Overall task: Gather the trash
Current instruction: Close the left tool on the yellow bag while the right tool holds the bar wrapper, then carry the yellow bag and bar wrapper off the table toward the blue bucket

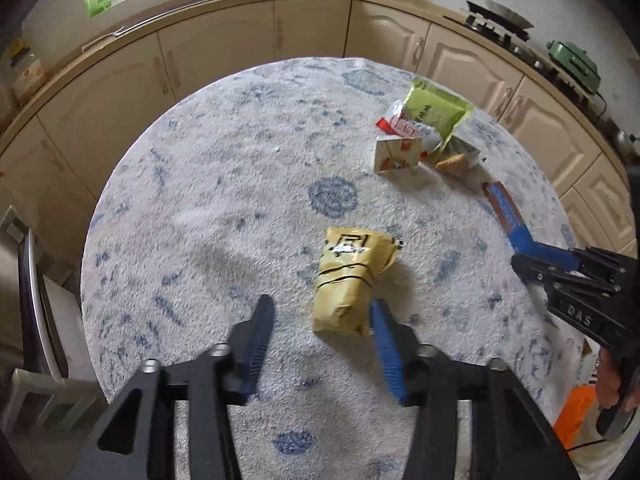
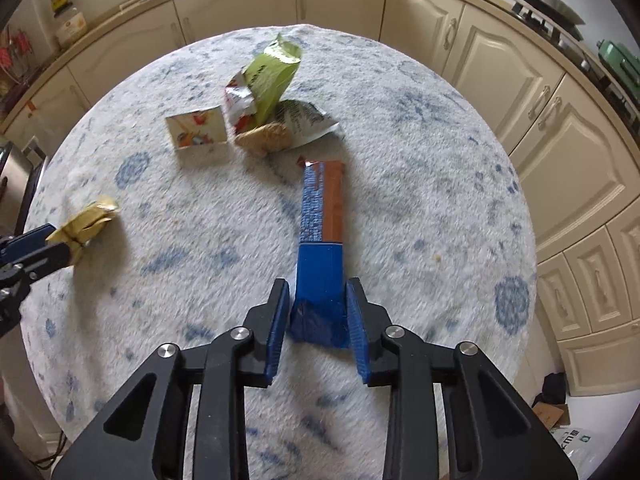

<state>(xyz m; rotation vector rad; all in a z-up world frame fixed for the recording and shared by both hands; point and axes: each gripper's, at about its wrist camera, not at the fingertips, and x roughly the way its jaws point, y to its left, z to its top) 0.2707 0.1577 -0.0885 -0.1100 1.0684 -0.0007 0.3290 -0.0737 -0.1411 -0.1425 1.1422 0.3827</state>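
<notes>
On the surface (image 1: 224, 184), the yellow packet (image 1: 352, 280) is flanked by the left claw (image 1: 322, 316), jaws wide, unpressed. The heap of wrappers (image 2: 256, 108) lies beyond. The blue wrapper (image 2: 322, 248) is clamped in the right claw (image 2: 318, 312). Next: closing on the packet.

1. The left claw (image 1: 320, 320) has a matte black frame with triangular cut-outs and two blue ribbed fingers (image 1: 386, 354).
2. Round silver screw heads (image 1: 151, 366) sit on its linkage arms, at about 7 and 5 o'clock in the left wrist view.
3. The right claw (image 2: 318, 320) is built alike: black arms, blue ribbed pads, silver screws (image 2: 241, 333).
4. In the left view, at 4 o'clock, its black housing bears raised letters "DAS" (image 1: 579, 316).
5. A hand (image 1: 610, 380) wraps its grip, above something orange (image 1: 578, 416).
</notes>
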